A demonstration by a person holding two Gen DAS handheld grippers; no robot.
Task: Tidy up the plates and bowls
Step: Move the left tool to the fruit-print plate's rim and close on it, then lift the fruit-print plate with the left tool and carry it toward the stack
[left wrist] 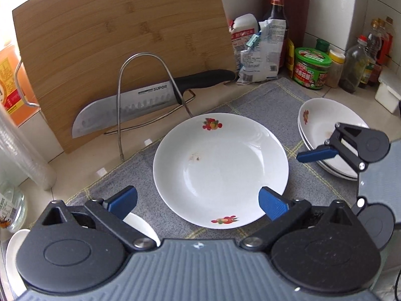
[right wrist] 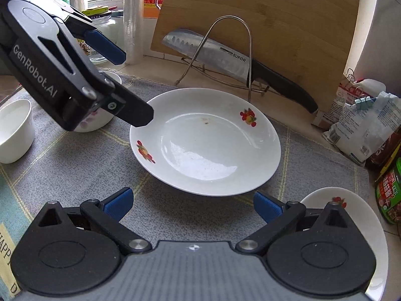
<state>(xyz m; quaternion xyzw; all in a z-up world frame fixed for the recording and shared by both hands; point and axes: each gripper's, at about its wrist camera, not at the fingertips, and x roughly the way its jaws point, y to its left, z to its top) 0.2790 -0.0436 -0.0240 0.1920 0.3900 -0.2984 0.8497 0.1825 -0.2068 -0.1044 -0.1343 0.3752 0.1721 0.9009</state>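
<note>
A white deep plate with fruit prints (left wrist: 220, 170) (right wrist: 205, 148) lies on a grey checked mat (left wrist: 250, 105) (right wrist: 75, 170). My left gripper (left wrist: 198, 202) is open just before its near rim; it also shows in the right wrist view (right wrist: 135, 85), over the plate's left edge. My right gripper (right wrist: 191, 203) is open and empty just short of the plate; in the left wrist view (left wrist: 333, 175) it hangs over a stack of white plates (left wrist: 323, 123) (right wrist: 371, 215). Two white bowls (right wrist: 15, 133) (right wrist: 97, 123) stand at the mat's left.
A bamboo cutting board (left wrist: 120, 50) leans behind a wire rack (left wrist: 140, 95) holding a large knife (left wrist: 140, 102). Bags, jars and bottles (left wrist: 310, 67) crowd the back right corner. A plastic-wrap roll (right wrist: 132, 17) and glass jar (right wrist: 102, 37) stand at the left.
</note>
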